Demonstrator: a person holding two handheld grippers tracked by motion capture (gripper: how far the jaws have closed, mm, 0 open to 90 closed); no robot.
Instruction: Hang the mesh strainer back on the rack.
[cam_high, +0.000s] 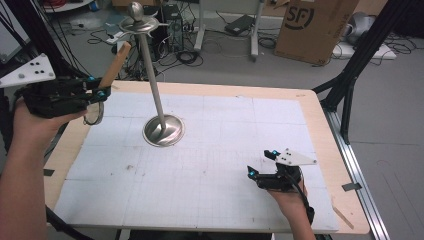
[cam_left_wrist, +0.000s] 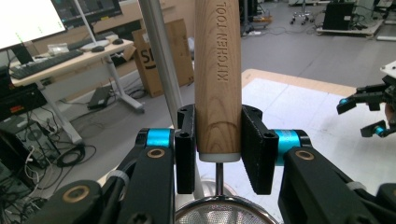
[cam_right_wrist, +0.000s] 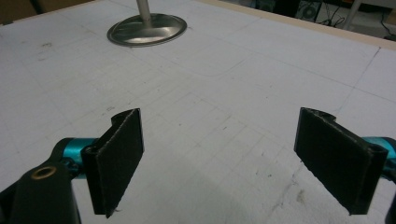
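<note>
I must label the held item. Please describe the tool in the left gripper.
At the white mat's far-left corner, left of the steel stand, the left gripper grips a strainer. Its wooden handle is stamped "KITCHEN TOOL"; a mesh bowl hangs below.

A wooden table (cam_high: 320, 107) fills the middle of the high view, its pale rim showing along the far edge and the right side. A white gridded mat (cam_high: 210, 165) covers nearly all of its top. On the mat, left of centre, stands the round metal base (cam_high: 163, 130) of an upright stand. A faint dark smudge, perhaps a stain, marks the mat at lower left.
</note>
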